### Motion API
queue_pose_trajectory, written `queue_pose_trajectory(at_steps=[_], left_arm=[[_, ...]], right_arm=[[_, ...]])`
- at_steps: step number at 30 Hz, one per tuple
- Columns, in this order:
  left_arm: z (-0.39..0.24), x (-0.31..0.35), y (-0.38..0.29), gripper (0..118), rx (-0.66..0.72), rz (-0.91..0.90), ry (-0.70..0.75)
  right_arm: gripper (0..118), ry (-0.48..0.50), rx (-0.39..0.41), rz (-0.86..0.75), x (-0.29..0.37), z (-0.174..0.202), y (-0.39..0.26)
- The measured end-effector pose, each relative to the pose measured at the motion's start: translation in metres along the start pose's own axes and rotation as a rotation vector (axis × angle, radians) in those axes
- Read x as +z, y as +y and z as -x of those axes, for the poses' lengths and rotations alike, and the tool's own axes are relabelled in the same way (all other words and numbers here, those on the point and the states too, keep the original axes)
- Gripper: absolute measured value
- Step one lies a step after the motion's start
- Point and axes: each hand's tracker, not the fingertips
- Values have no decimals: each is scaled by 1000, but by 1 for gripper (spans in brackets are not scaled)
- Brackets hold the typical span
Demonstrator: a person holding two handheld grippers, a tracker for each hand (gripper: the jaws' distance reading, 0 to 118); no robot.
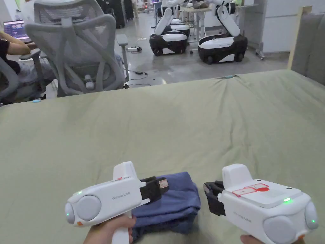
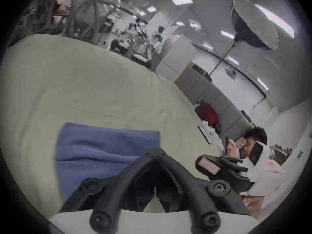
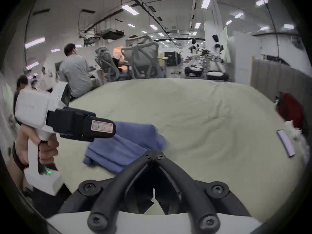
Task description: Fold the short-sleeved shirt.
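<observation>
Left hand-held gripper [image 1: 163,183]: nearest the camera in the head view, held above the near-left part of the shirt; in its own view the jaws meet at the tips with nothing between them.
Right hand-held gripper [image 1: 207,188]: just beside the shirt's right edge, apart from it; its own view shows the jaws closed tip to tip and empty.
Shirt [image 1: 177,200]: blue, lying as a compact stack of layers at the near edge of the green-covered surface [image 1: 190,127], with neither tool touching it.
Step in hand: the fold looks finished, or nearly. If a last tidy is wanted, I would press the top layer flat with closed tips rather than pinch it, which could drag a layer out of the stack.
Left gripper view adds: the shirt's far edge [image 2: 109,129] runs straight and square, and a person sits off to the right.
Right gripper view adds: the stacked layer edges on the shirt's near side [image 3: 104,160], and a red bag [image 3: 290,109] at the far right.
Far: grey office chairs [image 1: 76,47] and wheeled robots [image 1: 222,44] beyond the surface.
</observation>
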Motion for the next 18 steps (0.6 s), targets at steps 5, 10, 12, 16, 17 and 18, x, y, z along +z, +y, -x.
queue_pose_trajectory(at_steps=[5, 10, 12, 16, 17, 18], left_arm=[[43, 26, -1, 0, 69, -14, 108], [71, 37, -10, 34, 155, -39, 129], [75, 37, -14, 44, 182, -41, 171], [93, 28, -17, 118, 218, -66, 153], [94, 23, -16, 111, 224, -52, 139], [94, 17, -17, 110, 225, -19, 127]], right_arm=[[0, 35, -2, 91, -65, 14, 8], [0, -23, 3, 214, -111, 6, -14], [0, 9, -26, 164, -105, 2, -16], [0, 17, -32, 176, -100, 1, -13], [0, 16, -23, 175, -101, 1, -13], [0, 15, -22, 175, -101, 1, -13]])
